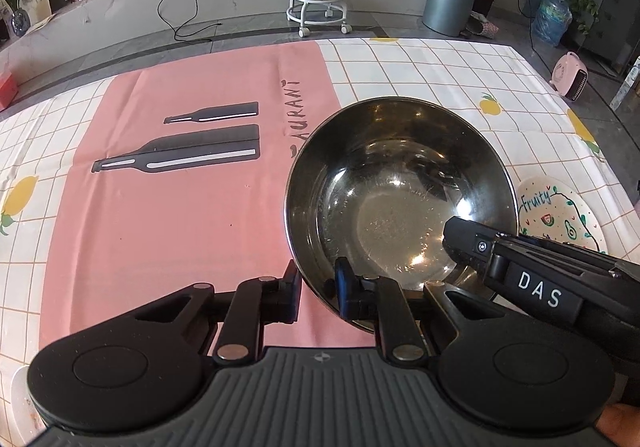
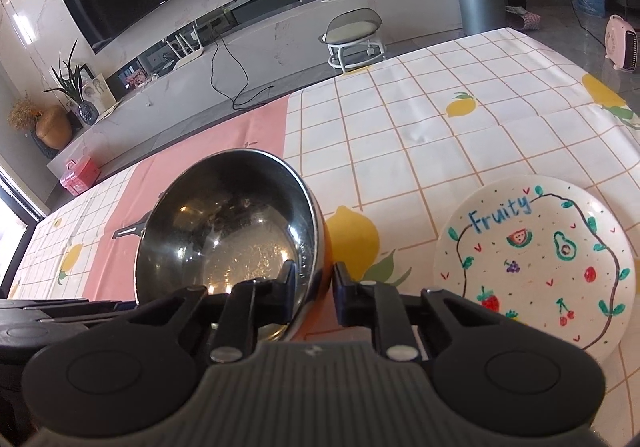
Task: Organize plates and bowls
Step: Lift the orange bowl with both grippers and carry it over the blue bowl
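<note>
The left gripper [image 1: 318,287] and right gripper [image 2: 314,289] are both pinching the rim of the metal bowl [image 1: 400,199], tipping it above the tablecloth [image 1: 180,207]. The fruity plate [image 2: 536,267] is sitting just beside it, with open cloth beyond.

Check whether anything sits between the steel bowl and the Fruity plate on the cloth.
Nothing visible does. The steel bowl, pinched at its rim by both claws, has only bare tablecloth between it and the Fruity plate.

Your right gripper [image 2: 313,289] pinched the steel bowl's [image 2: 224,243] rim; the plate [image 2: 536,267] lay near the table's [image 2: 440,135] right edge.
</note>
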Available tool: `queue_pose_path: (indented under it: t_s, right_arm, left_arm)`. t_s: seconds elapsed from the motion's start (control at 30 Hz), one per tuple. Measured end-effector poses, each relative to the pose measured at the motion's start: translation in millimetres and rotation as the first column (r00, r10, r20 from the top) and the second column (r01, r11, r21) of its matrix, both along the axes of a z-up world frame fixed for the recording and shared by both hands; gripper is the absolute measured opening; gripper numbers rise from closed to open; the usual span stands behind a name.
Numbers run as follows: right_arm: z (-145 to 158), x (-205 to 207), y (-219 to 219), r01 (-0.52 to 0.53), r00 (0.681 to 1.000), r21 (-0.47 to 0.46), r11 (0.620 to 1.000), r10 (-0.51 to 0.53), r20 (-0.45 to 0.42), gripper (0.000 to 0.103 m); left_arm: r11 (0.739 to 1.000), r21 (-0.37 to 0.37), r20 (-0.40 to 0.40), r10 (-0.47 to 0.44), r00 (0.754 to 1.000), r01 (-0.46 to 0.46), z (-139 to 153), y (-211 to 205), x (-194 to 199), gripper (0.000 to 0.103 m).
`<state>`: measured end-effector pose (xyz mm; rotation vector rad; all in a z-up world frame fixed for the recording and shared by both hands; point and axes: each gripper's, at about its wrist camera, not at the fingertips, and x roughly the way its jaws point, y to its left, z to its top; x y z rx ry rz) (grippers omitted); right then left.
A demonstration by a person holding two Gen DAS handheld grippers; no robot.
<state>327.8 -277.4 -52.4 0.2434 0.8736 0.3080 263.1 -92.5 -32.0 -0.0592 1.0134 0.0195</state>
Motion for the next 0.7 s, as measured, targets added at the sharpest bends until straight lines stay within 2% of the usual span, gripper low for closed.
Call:
queue_pose_path:
  t_s: [0.1, 0.27, 0.7]
  right_arm:
    - [4, 0, -4, 0.017, 1.0, 0.018, 1.0, -0.017, 0.009, 0.016]
    - [13, -2, -7, 0.039, 0.998, 0.039, 0.998, -0.04, 0.039, 0.013]
    - [44, -16, -8, 0.01, 0.989, 0.113, 0.994, -0.027, 0.146, 0.012]
  left_arm:
    - [1.0, -0.003, 0.016, -0.011, 1.0, 0.011, 4, -1, -1, 0.019]
    - [0.999, 0.037, 0.062, -0.03, 0.998, 0.028, 18, -5, -7, 0.019]
    - [0.998, 0.059, 0.117, 0.012, 0.993, -0.019, 59, -5, -23, 0.018]
